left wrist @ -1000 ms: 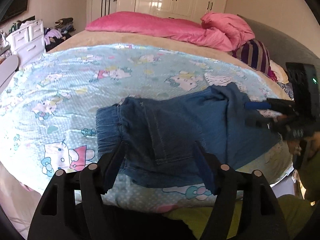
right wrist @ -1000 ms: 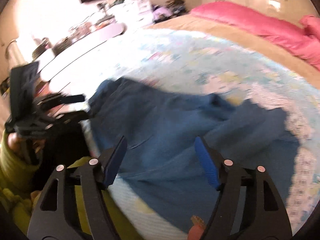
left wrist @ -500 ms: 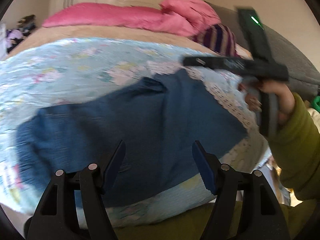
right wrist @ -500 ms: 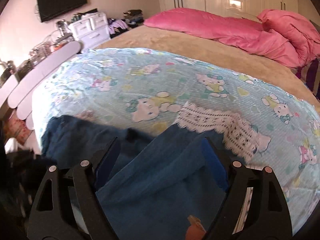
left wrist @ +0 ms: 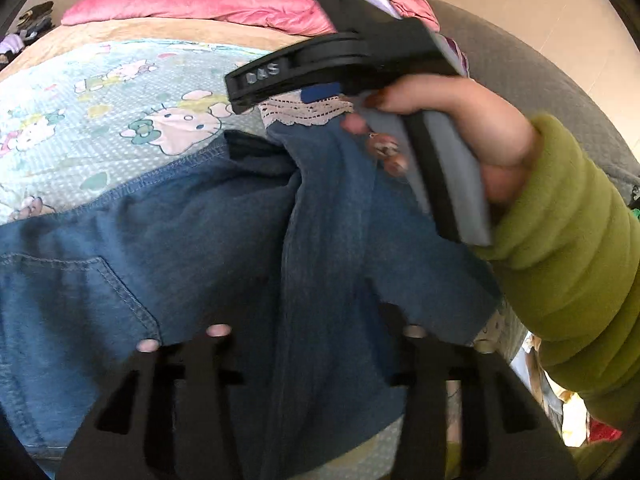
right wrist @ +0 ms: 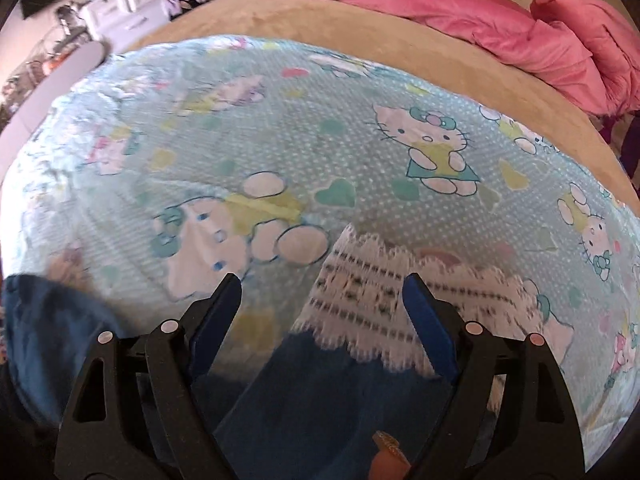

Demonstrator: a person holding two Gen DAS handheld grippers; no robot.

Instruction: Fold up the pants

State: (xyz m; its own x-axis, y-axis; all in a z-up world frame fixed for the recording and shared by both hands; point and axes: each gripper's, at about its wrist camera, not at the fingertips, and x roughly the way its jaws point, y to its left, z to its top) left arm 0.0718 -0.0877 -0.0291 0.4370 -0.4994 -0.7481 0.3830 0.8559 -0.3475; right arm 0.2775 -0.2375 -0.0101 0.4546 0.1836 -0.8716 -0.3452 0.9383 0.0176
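Note:
Blue denim pants [left wrist: 180, 220] lie across the cartoon-cat sheet [right wrist: 320, 140], with a back pocket at the left and a white lace hem [left wrist: 304, 110] at the far end. My left gripper [left wrist: 316, 308] is low over the denim and its jaws are closing. A raised fold of denim runs between them, and the tips blur into the cloth. A hand in a green sleeve [left wrist: 560, 240] holds my right gripper [left wrist: 256, 92] over the hem. In the right wrist view that gripper [right wrist: 323, 280] stands open, with the lace hem [right wrist: 380, 300] and the denim [right wrist: 320, 400] between and below its blue pads [right wrist: 424, 320].
A pink duvet [right wrist: 440, 4] and a beige blanket [right wrist: 320, 28] cover the far half of the bed. A grey padded surface [left wrist: 540, 80] rises at the right. White drawers [right wrist: 124, 4] and clutter stand off the far left corner. The bed's near edge is just under both grippers.
Both grippers have swung along the pants toward the lace hem and come lower. The left jaws have narrowed around the denim fold. The right jaws opened a little wider over the hem.

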